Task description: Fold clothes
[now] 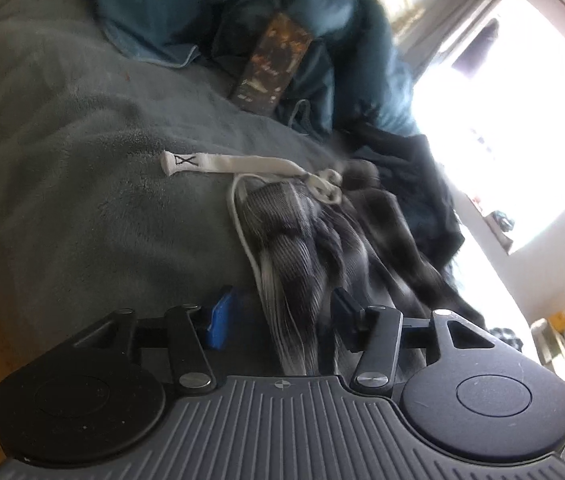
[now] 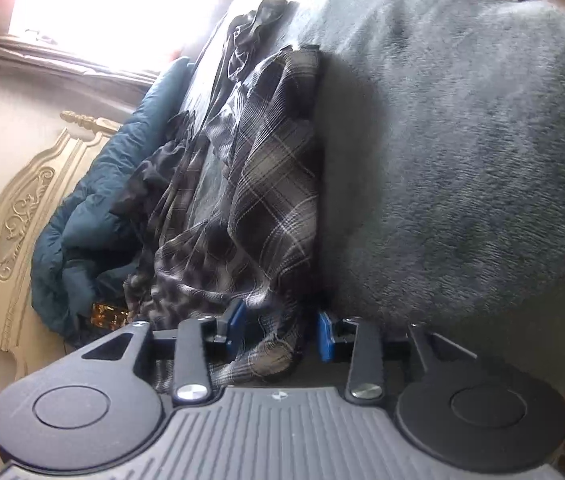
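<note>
on the grey blanket (image 2: 462, 160), plaid pants (image 2: 266, 184) lie bunched.

Plaid trousers (image 2: 266, 184) lie on blanket (image 2: 462, 160) (duvet (image 2: 82, 208) behind).

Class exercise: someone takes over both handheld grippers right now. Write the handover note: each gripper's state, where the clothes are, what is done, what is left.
Left gripper: open, fingers either side of the bunched waistband of the plaid trousers; not pinched.
Right gripper: open, plaid cloth lying between its fingers.
The trousers lie crumpled on the grey blanket; their white drawstring trails loose. A dark garment sits beyond.
Done: no fold visible.
Left: grip, spread flat, fold.
</note>
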Available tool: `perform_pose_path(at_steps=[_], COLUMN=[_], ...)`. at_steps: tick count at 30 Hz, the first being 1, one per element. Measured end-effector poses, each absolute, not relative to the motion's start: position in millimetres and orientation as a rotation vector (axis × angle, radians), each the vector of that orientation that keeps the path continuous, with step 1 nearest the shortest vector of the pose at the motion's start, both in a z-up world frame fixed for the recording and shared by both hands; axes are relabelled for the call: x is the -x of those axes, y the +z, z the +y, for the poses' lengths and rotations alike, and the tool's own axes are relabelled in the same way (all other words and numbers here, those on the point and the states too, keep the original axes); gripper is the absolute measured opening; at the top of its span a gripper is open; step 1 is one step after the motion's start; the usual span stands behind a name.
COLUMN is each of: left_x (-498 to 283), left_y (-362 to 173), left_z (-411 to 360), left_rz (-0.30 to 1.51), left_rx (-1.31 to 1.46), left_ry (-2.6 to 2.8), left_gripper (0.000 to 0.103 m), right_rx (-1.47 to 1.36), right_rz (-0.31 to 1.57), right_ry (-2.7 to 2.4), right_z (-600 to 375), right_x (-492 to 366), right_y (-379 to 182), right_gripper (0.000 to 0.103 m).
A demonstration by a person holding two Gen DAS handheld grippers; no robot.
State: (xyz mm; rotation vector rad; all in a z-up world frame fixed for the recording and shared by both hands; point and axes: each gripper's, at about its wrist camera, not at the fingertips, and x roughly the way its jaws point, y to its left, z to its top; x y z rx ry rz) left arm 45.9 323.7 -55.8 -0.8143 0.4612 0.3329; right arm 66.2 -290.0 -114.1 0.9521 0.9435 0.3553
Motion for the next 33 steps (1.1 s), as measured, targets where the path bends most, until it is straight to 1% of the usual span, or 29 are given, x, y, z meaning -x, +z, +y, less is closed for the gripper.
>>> perform_pose_path(at_steps=[1, 2, 3, 4, 5, 9, 11, 13, 14, 15, 16, 17, 18, 19, 20, 21, 23, 27, 28, 29, 30, 31, 32, 33], left_x=[-52, -57, -59, -61, -58, -39, -39, -39, -39, -40, -39, -35, -30, -26, -21, -17, -8, 12, 18, 23, 29, 34, 39, 43], left_y=[-57, -57, -56, -55, -52, -36, -41, -47, -50, -58, -63, -64, -64, -62, -59, -57, -54, -44, -39, -34, -28, -22, -16, -10], left_z=[327, 330, 330, 330, 330, 335, 339, 342, 344, 347, 349, 350, 351, 352, 352, 352, 348, 332, 327, 321, 315, 308, 301, 292], left_rz=[0.467, 0.471, 0.469, 0.464, 0.443, 0.38, 0.411, 0.442, 0.458, 0.478, 0.49, 0.476, 0.463, 0.451, 0.442, 0.433, 0.42, 0.364, 0.347, 0.333, 0.319, 0.309, 0.3, 0.297], left_rx=[0.827, 0.833, 0.823, 0.813, 0.808, 0.815, 0.805, 0.796, 0.794, 0.803, 0.811, 0.821, 0.828, 0.822, 0.808, 0.794, 0.767, 0.713, 0.691, 0.665, 0.64, 0.619, 0.604, 0.596], left_ry=[0.337, 0.342, 0.347, 0.355, 0.367, 0.4, 0.42, 0.44, 0.447, 0.443, 0.436, 0.422, 0.41, 0.409, 0.412, 0.415, 0.431, 0.442, 0.443, 0.445, 0.446, 0.448, 0.444, 0.432], left_gripper=[0.05, 0.036, 0.011, 0.005, 0.003, 0.002, 0.002, 0.002, 0.003, 0.009, 0.012, 0.013, 0.02, 0.024, 0.033, 0.04, 0.042, 0.042, 0.042, 0.042, 0.042, 0.042, 0.043, 0.044], right_rx=[-0.942, -0.928, -0.91, -0.89, -0.892, -0.916, -0.912, -0.901, -0.898, -0.899, -0.913, -0.901, -0.867, -0.833, -0.771, -0.687, -0.526, -0.298, -0.245, -0.192, -0.141, -0.09, -0.043, 0.0], right_rz=[0.941, 0.937, 0.939, 0.944, 0.943, 0.937, 0.959, 1.011, 1.043, 1.067, 1.071, 1.067, 1.062, 1.057, 1.032, 0.989, 0.9, 0.759, 0.73, 0.711, 0.696, 0.68, 0.678, 0.683], right_ry=[0.355, 0.354, 0.349, 0.342, 0.338, 0.379, 0.394, 0.383, 0.368, 0.353, 0.353, 0.351, 0.342, 0.333, 0.313, 0.286, 0.239, 0.242, 0.258, 0.278, 0.298, 0.317, 0.329, 0.335], right_z=[-287, -285, -284, -283, -282, -282, -280, -276, -275, -276, -278, -281, -284, -287, -290, -292, -295, -282, -276, -267, -258, -249, -238, -226], right_x=[-68, -69, -70, -69, -69, -58, -52, -51, -52, -52, -51, -49, -47, -44, -40, -36, -30, -52, -65, -83, -103, -123, -144, -165], right_y=[-113, -112, -111, -109, -107, -93, -91, -102, -110, -116, -120, -116, -108, -100, -88, -73, -43, -3, 3, 5, 5, 6, 2, -4], right_gripper=[0.038, 0.028, 0.018, 0.006, 0.006, 0.006, 0.006, 0.006, 0.007, 0.007, 0.007, 0.015, 0.02, 0.029, 0.039, 0.044, 0.05, 0.054, 0.058, 0.067, 0.071, 0.079, 0.083, 0.083])
